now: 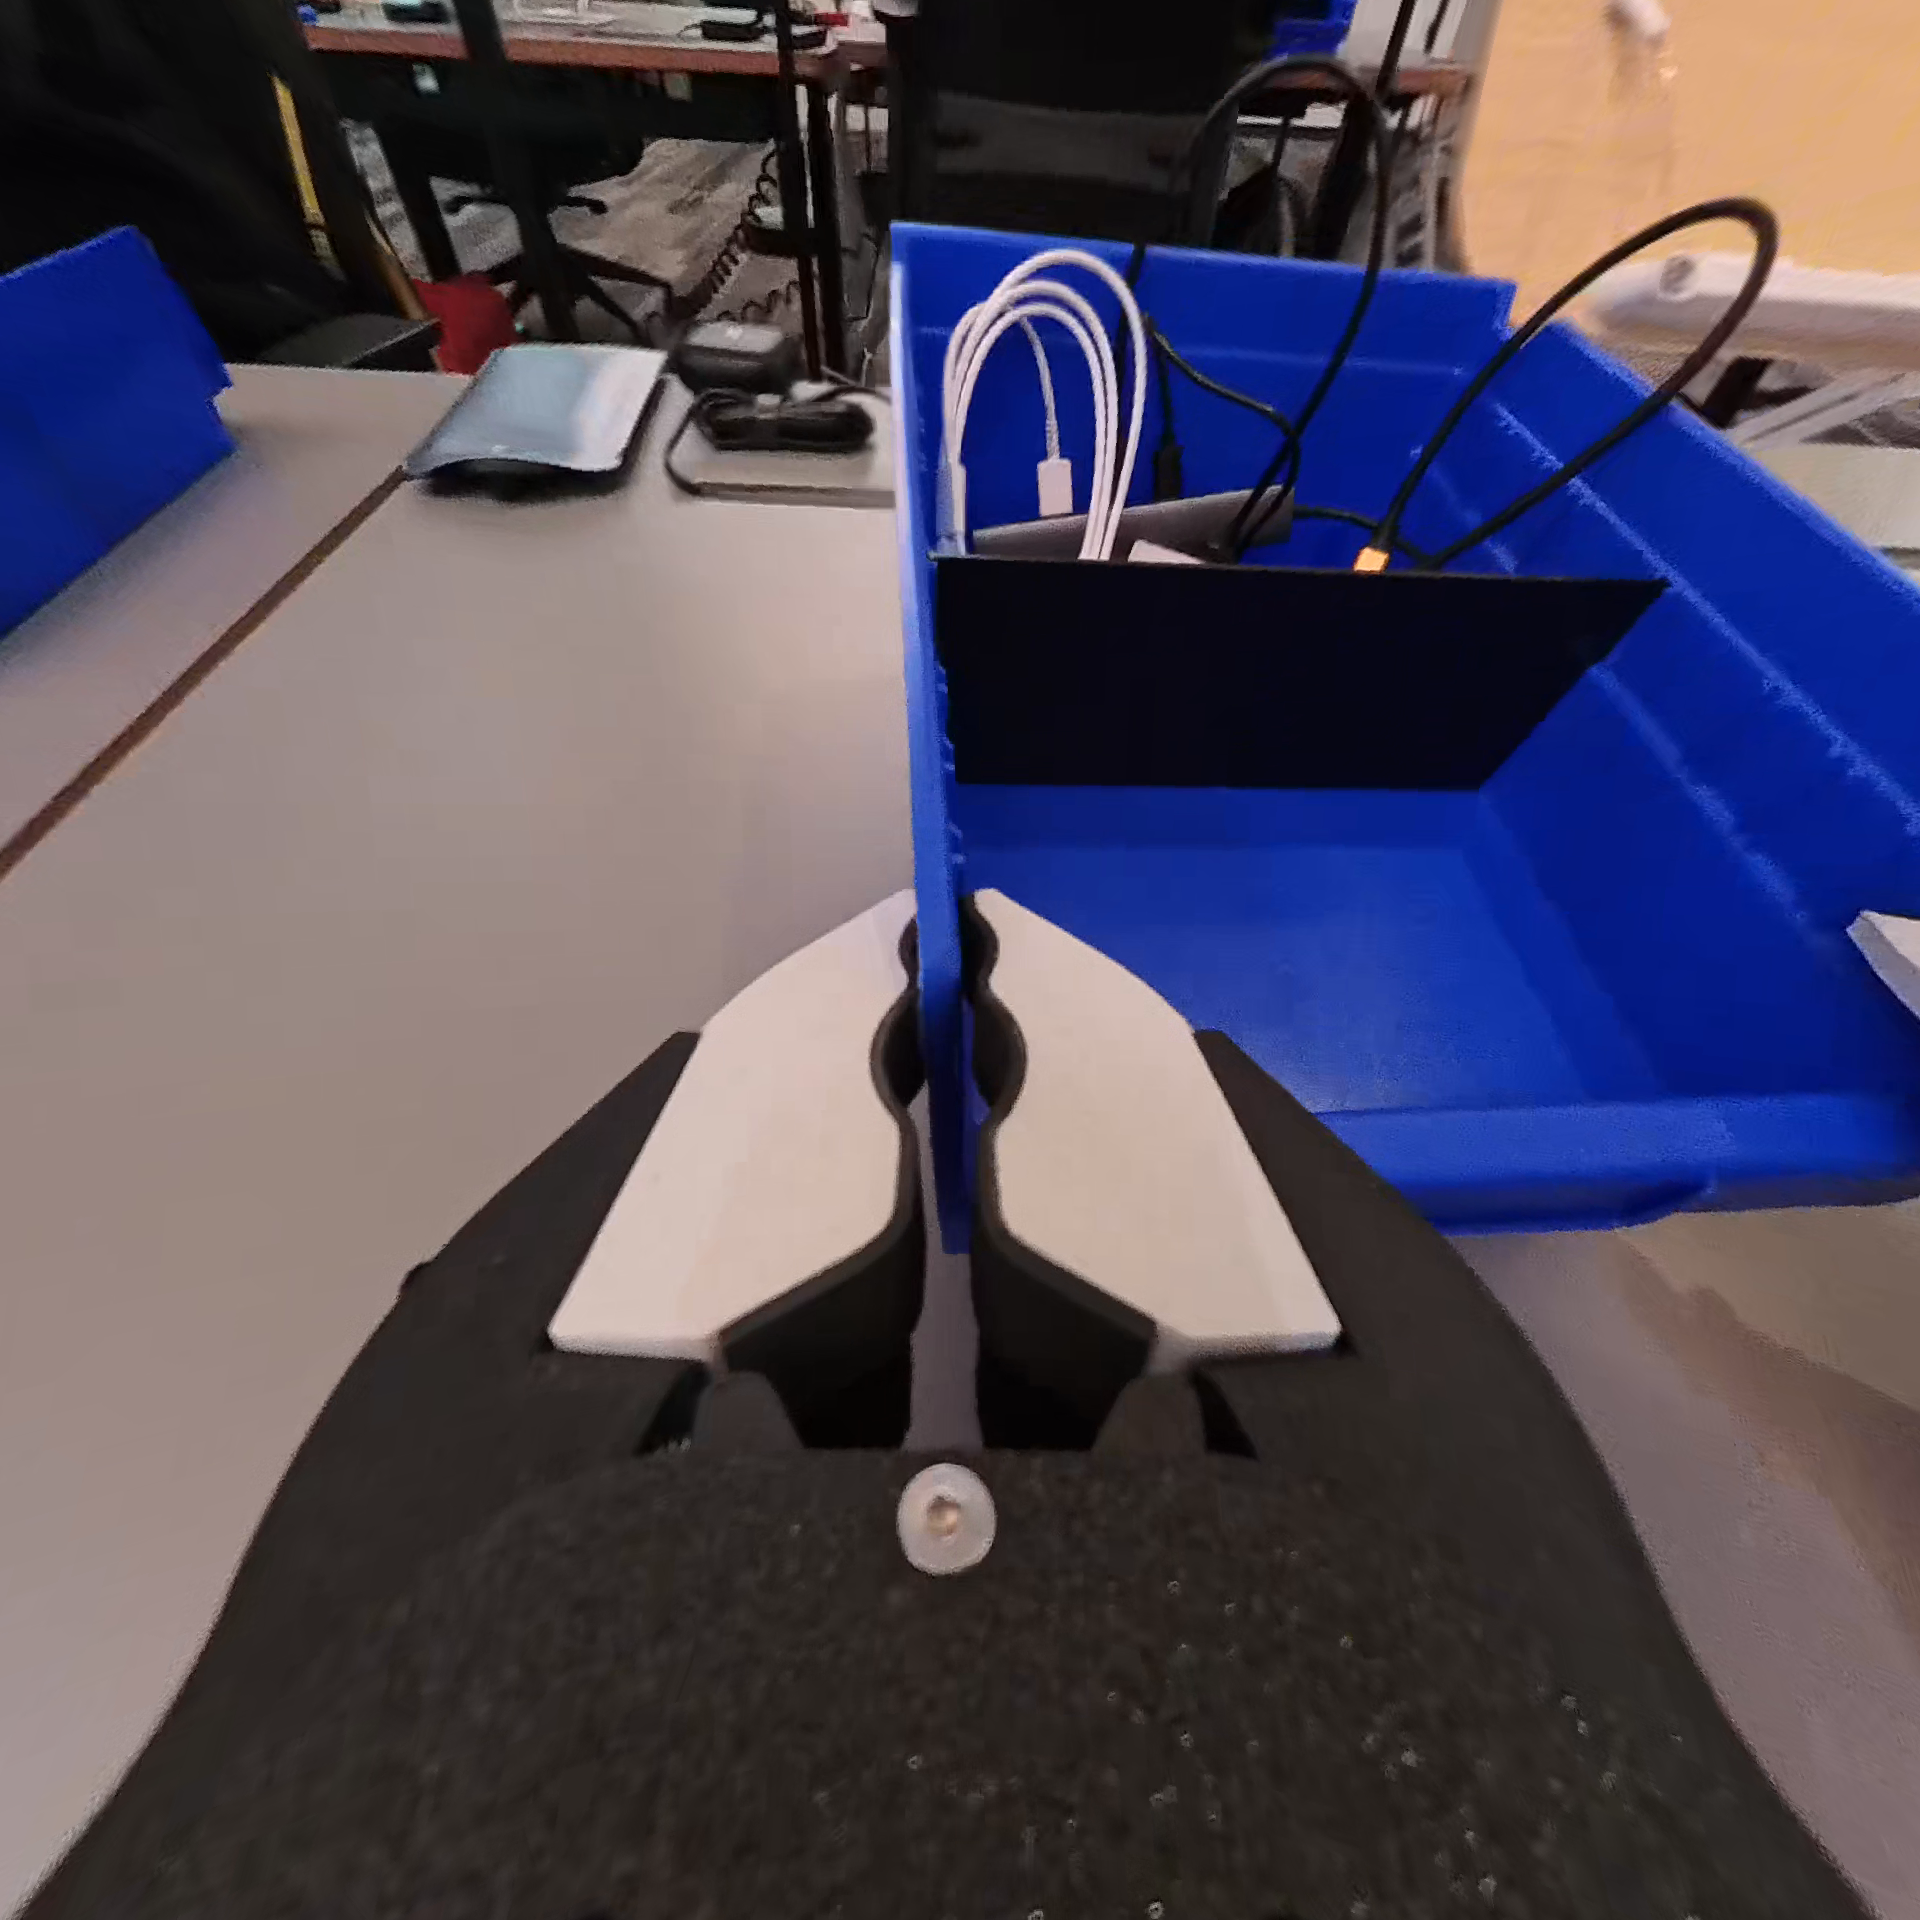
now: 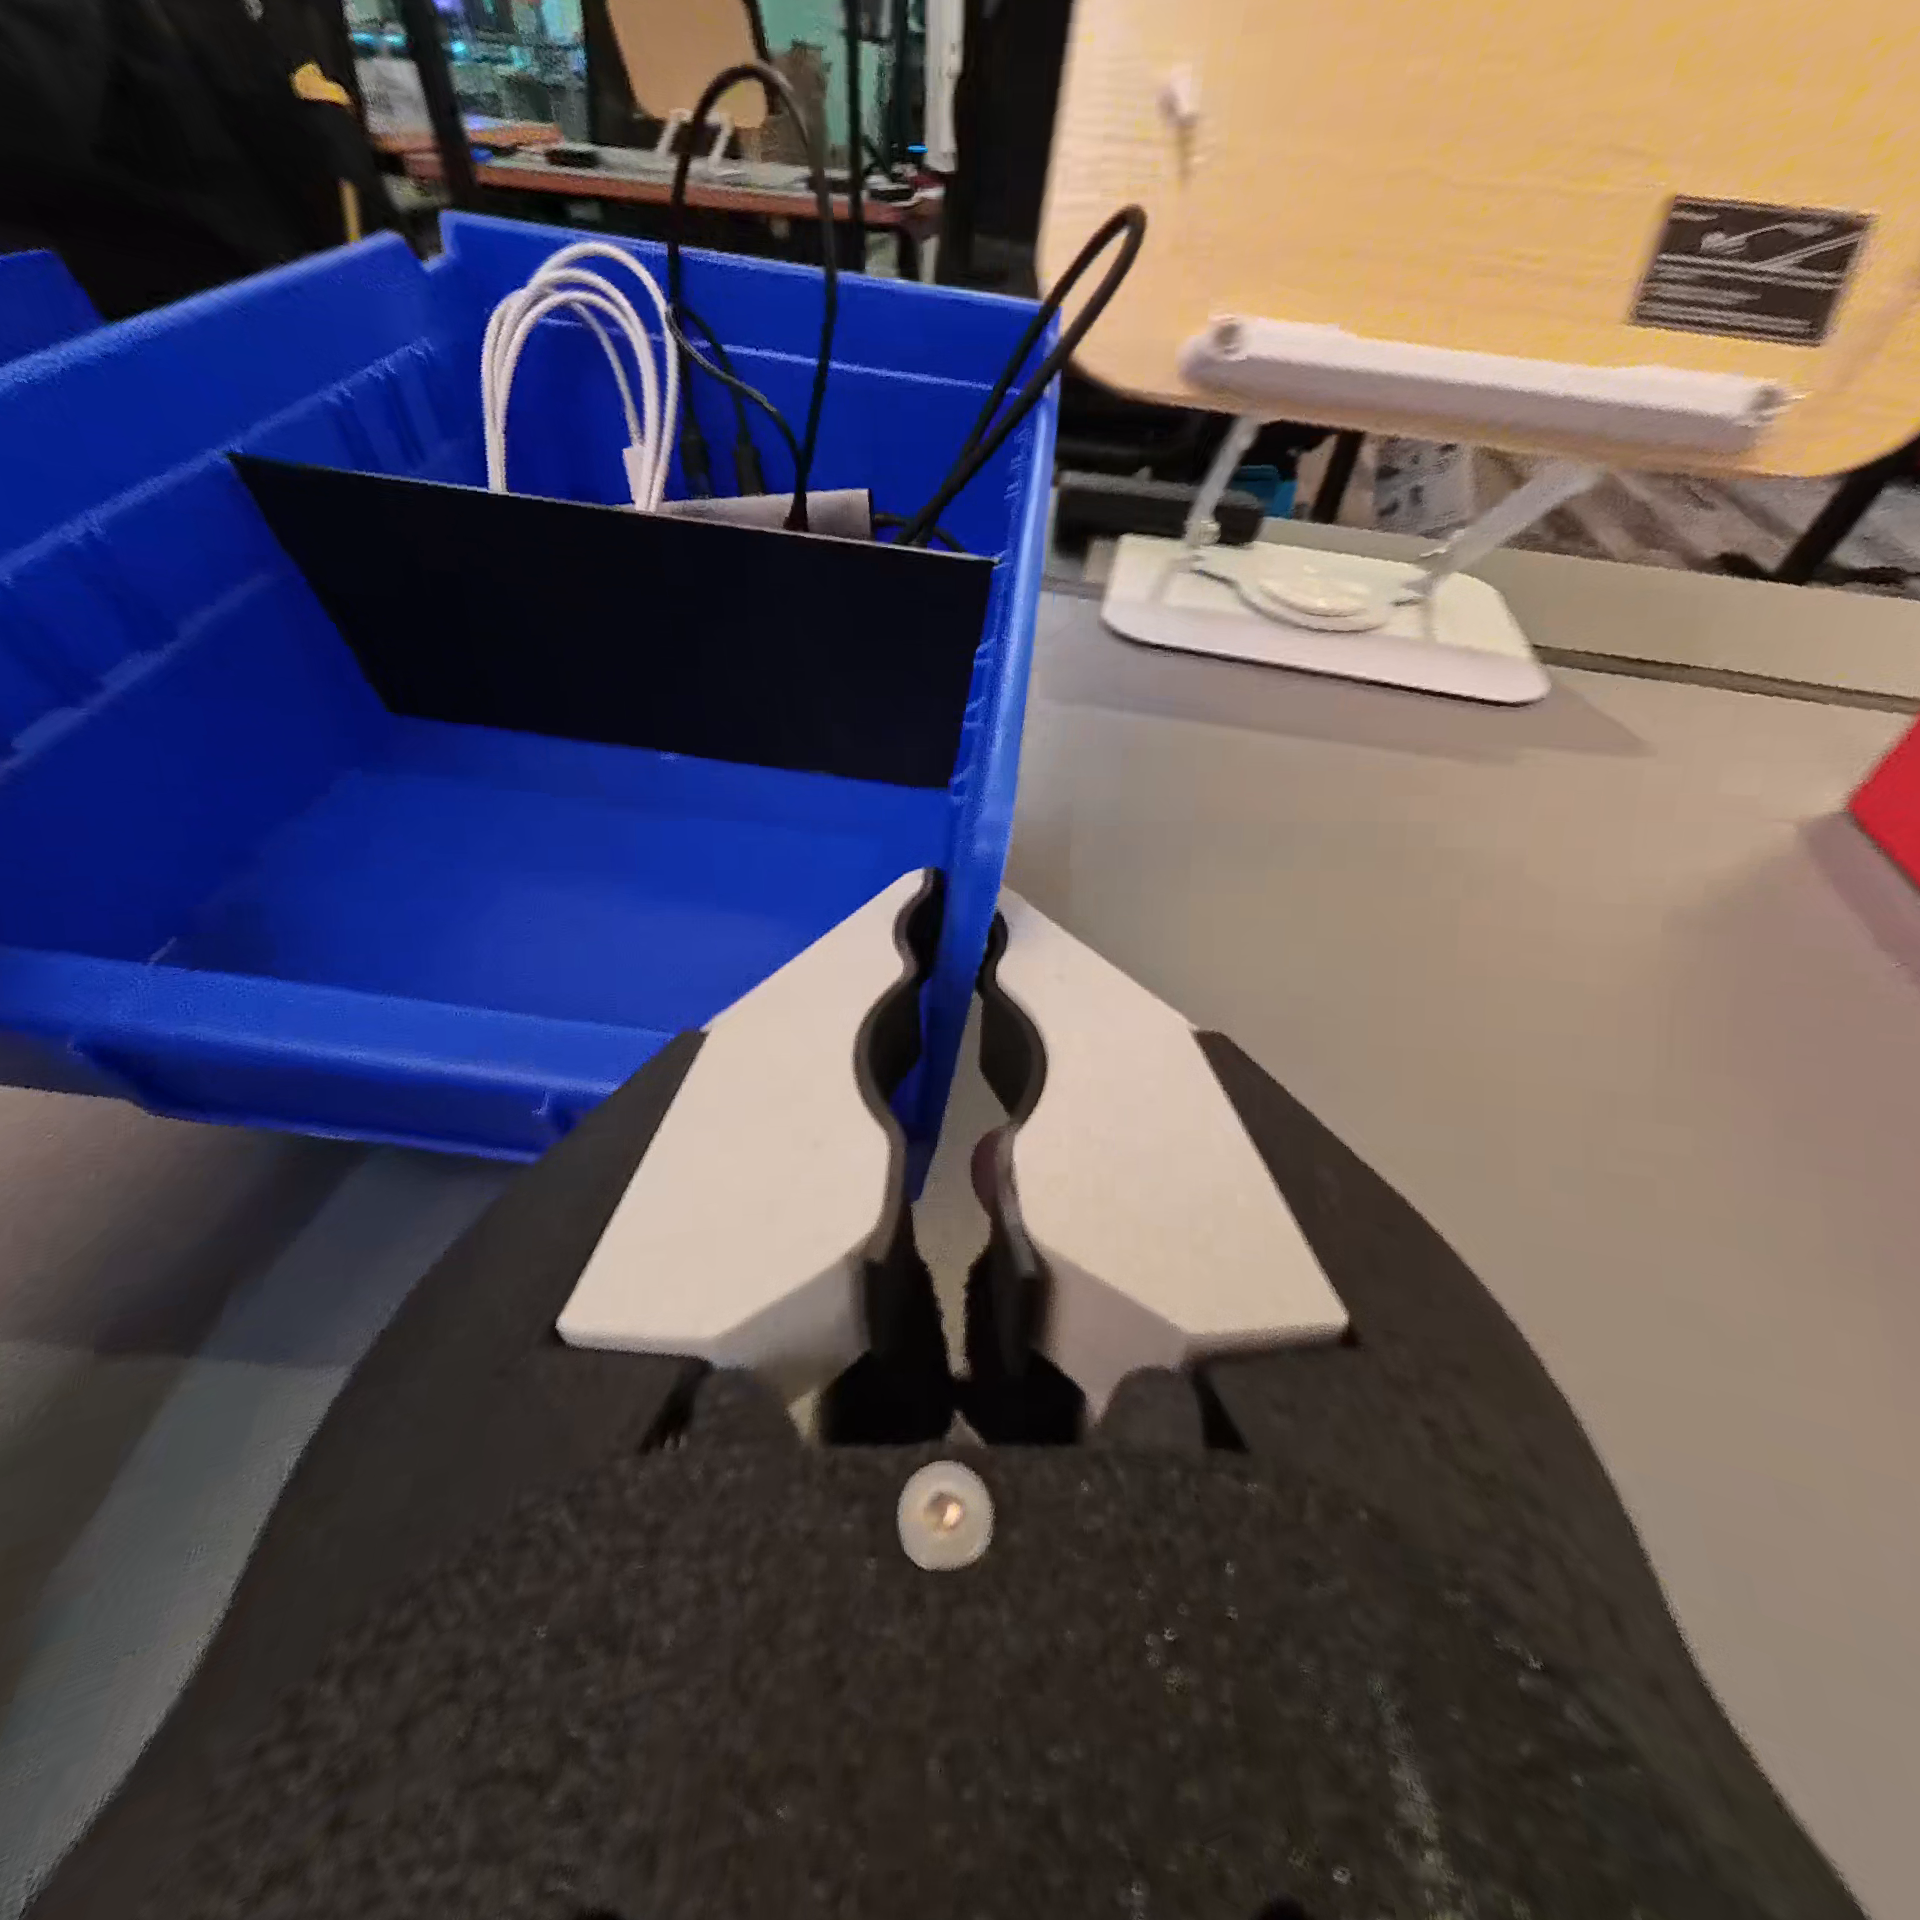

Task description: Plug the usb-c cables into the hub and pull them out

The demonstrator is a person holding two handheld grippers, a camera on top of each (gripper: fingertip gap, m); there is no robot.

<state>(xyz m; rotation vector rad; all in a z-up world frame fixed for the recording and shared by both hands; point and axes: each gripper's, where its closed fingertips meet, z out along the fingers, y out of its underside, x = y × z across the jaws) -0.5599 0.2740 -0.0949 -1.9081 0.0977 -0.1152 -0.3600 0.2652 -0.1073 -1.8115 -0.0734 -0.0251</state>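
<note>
A blue bin [image 1: 1558, 1153] stands on the grey table, split by a black divider [image 1: 1247, 675]. Behind the divider lie a grey hub [image 1: 1143, 525], a looped white cable [image 1: 1049, 343] and black cables [image 1: 1558, 343], one with an orange plug [image 1: 1371, 561]. My left gripper [image 1: 940, 914] is shut on the bin's left wall near the front. My right gripper [image 2: 961, 904] is shut on the bin's right wall [image 2: 977, 831]. The right wrist view shows the divider [image 2: 644, 634], white cable [image 2: 571, 312], hub [image 2: 769, 509] and black cables [image 2: 1039, 343]. The bin's front compartment holds nothing.
Another blue bin [image 1: 94, 416] stands at the far left. A dark pouch [image 1: 540, 416] and a black device with a cable [image 1: 769, 416] lie behind. To the right are a white stand [image 2: 1330, 613], a red object [image 2: 1891, 810] and a wooden panel [image 2: 1455, 156]. One gripper's finger ends stand about 20 centimeters off the other's.
</note>
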